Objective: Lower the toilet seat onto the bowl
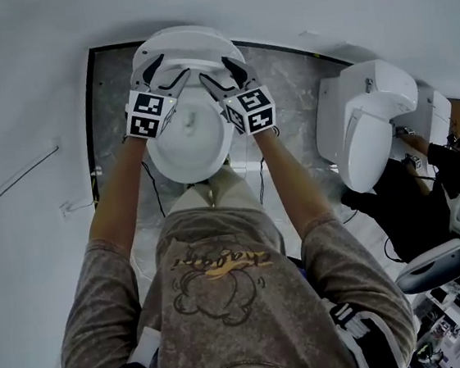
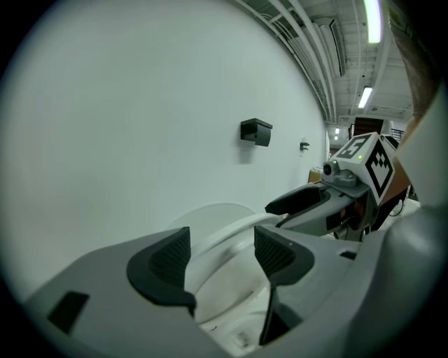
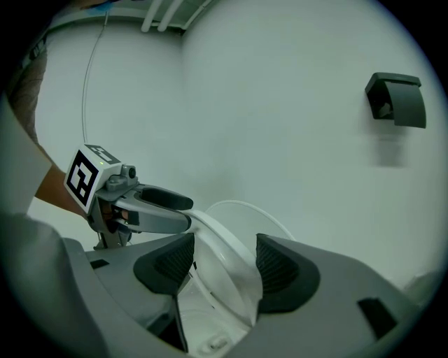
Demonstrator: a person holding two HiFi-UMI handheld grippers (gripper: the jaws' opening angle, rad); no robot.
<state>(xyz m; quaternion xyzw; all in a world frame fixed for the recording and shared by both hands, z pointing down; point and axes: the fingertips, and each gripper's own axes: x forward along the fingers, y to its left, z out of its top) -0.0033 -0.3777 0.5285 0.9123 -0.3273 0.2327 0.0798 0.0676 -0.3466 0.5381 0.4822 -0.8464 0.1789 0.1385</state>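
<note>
Evidently, left tool and right tool (jaws apart, unclamped) each straddle the toilet seat.

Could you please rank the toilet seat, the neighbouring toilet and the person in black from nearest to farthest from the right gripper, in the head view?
1. Toilet seat: between the right gripper's jaws, straight ahead.
2. Neighbouring toilet: off to its right.
3. Person in black: beyond that toilet, farther right.

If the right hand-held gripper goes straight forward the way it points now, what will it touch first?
Most likely the raised toilet seat: its white rim lies between the open jaws of the right hand-held gripper. Behind it come the lid and the wall.
</note>
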